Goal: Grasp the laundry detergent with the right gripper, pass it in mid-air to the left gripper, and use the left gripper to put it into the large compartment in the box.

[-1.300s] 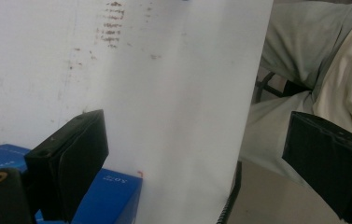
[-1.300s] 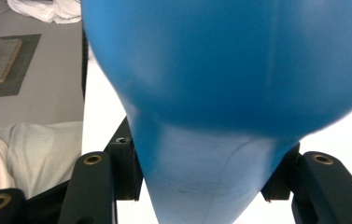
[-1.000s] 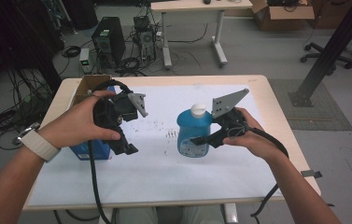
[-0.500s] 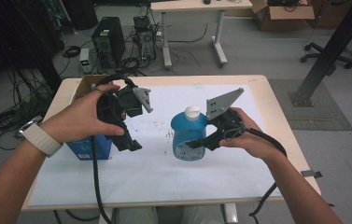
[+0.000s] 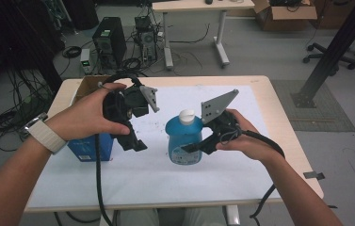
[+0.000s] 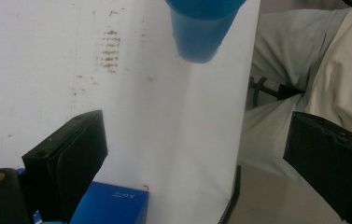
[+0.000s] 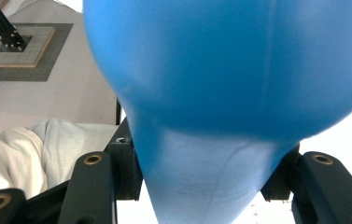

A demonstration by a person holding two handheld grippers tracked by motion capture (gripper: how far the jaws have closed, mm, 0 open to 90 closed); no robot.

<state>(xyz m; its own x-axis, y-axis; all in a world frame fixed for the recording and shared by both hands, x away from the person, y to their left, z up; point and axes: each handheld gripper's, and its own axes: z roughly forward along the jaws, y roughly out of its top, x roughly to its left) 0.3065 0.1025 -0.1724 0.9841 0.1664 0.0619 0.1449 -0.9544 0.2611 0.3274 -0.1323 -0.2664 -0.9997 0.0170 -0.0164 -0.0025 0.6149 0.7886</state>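
1. Your right claw (image 5: 191, 148) is clamped on the blue bottle (image 5: 184, 141); in the right gripper view its black jaws press on both sides of the bottle's blue body (image 7: 220, 93).
2. The bottle stands upright on the white sheet (image 5: 165, 174) that covers the table (image 5: 288, 136), near the middle of it, with its white cap (image 5: 187, 116) at the top.
3. Your right hand (image 5: 243, 136) sits just to the right of the bottle, and the grey plate (image 5: 218, 104) on that claw rises beside the cap.
4. Your left claw (image 5: 135, 141) has its jaws apart and nothing between them. In the left gripper view the two jaws stand wide, with the white sheet and the bottle's lower part (image 6: 197, 32) beyond them.
5. Your left hand (image 5: 90, 115) holds that claw to the left of the bottle, apart from it and above the sheet.
6. A blue box (image 5: 88, 149) lies farther left of the bottle, partly under your left hand.
7. A brown cardboard box (image 5: 86, 84) sits at the table's far corner, left of the bottle.
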